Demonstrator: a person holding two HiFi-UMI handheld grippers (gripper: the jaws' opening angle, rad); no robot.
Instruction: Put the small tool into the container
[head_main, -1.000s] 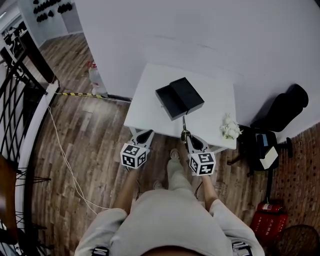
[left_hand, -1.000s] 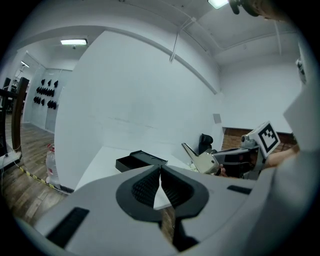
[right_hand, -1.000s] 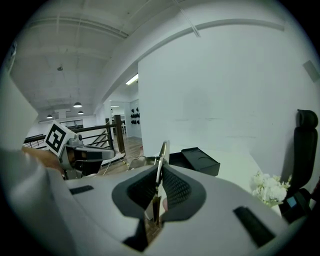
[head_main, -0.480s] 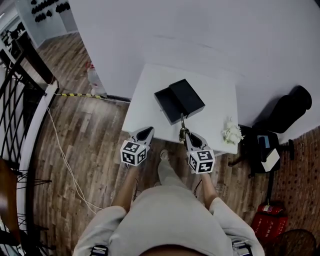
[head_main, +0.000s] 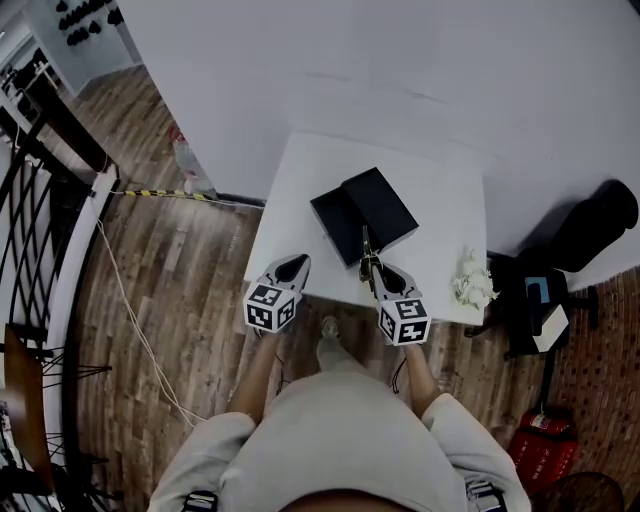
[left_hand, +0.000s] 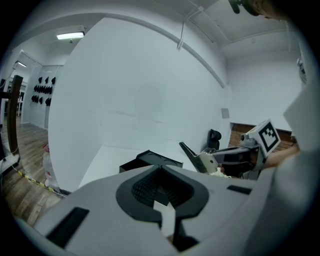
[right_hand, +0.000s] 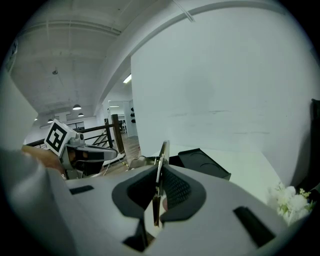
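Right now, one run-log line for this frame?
left gripper shut, empty | right gripper shut on small tool | black box open on table

1. The head view looks from high up, almost straight down, at the white table (head_main: 300, 180) and the black box (head_main: 365, 210) far below.
2. The left gripper view sits low and close, looking across the table at the wall (left_hand: 140, 95).
3. The right gripper view does the same.
4. All three show the box. The left gripper view also shows the right gripper (left_hand: 205, 161), and the right gripper view shows the left gripper (right_hand: 111, 154).
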